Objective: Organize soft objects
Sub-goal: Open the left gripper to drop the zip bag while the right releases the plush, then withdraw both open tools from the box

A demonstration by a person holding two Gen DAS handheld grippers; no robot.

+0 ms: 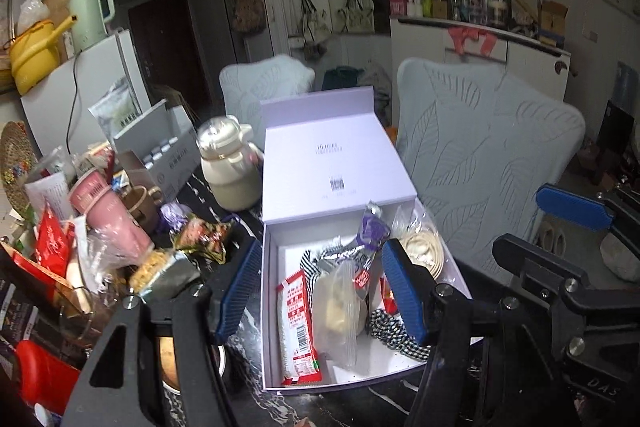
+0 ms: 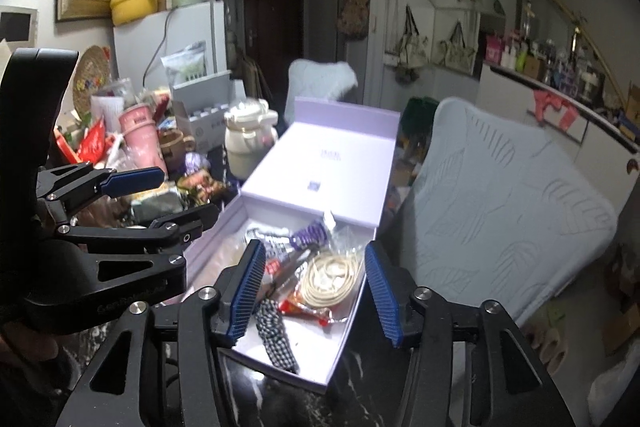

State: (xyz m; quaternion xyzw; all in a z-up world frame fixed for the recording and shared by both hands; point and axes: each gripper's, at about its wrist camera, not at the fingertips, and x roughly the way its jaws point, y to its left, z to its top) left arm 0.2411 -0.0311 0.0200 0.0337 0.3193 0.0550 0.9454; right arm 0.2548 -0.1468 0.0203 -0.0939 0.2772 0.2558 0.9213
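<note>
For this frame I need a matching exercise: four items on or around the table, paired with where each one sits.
Things:
1. red snack packet
2. checkered cloth
3. cream kettle
4. pink cup

Places:
A. on the table, beside the open lid
B. in the clutter left of the lilac box
C. inside the box, along its left wall
D. inside the box, at its near right corner

Pairs: 1-C, 2-D, 3-A, 4-B

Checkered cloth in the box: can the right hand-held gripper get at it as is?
Probably yes. The right hand-held gripper is open and empty above the open box, and the checkered cloth lies near the front with nothing covering it.
</note>
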